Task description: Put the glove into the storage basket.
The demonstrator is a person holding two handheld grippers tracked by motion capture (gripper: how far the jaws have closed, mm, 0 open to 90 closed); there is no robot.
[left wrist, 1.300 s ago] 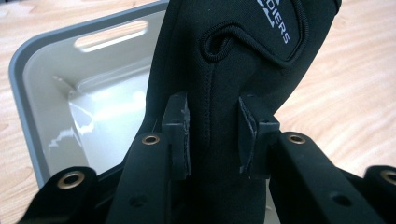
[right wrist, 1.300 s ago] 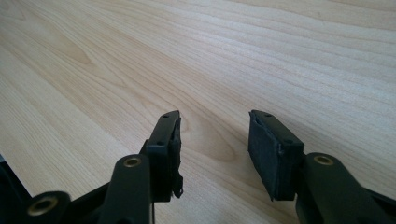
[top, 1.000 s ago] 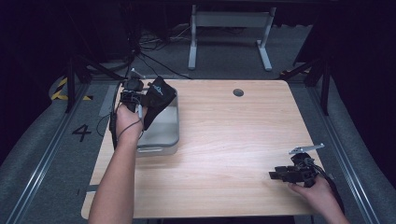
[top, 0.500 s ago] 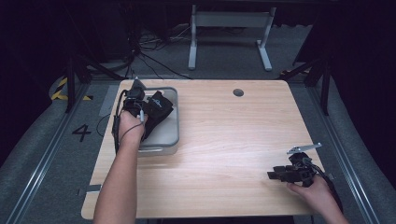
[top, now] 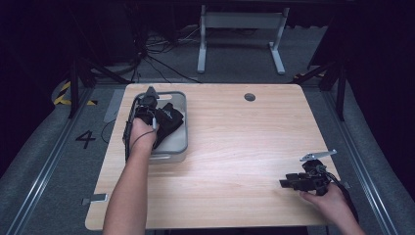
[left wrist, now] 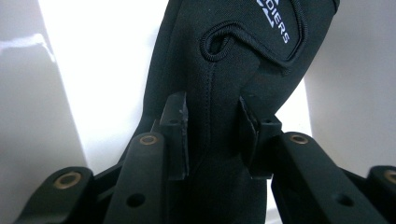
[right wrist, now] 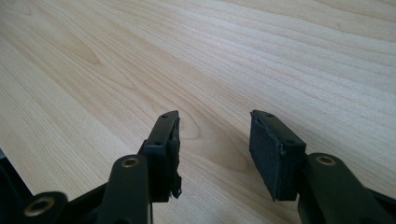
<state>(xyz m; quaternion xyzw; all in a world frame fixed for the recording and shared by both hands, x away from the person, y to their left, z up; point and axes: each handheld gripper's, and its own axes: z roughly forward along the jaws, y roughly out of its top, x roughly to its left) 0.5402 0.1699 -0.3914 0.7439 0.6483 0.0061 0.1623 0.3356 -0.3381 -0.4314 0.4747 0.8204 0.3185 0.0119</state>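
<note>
Left gripper (top: 148, 108): over the grey bin (top: 178, 142) at the far left of the counter (top: 235, 147), pointing down into it

Left gripper opening: about halfway, and the jaws have just been easing apart; the black glove (left wrist: 219, 84) runs between the pads (left wrist: 176, 126), which lie against its sides; whether they press on it I cannot tell

Black glove: directly ahead of the left gripper, lying in the bin, with white lettering near its cuff

Right gripper (right wrist: 212, 149): held low over bare counter at the near right, well apart from the bin

Right gripper opening: moderately wide, holding nothing, wood grain visible between the pads
</note>
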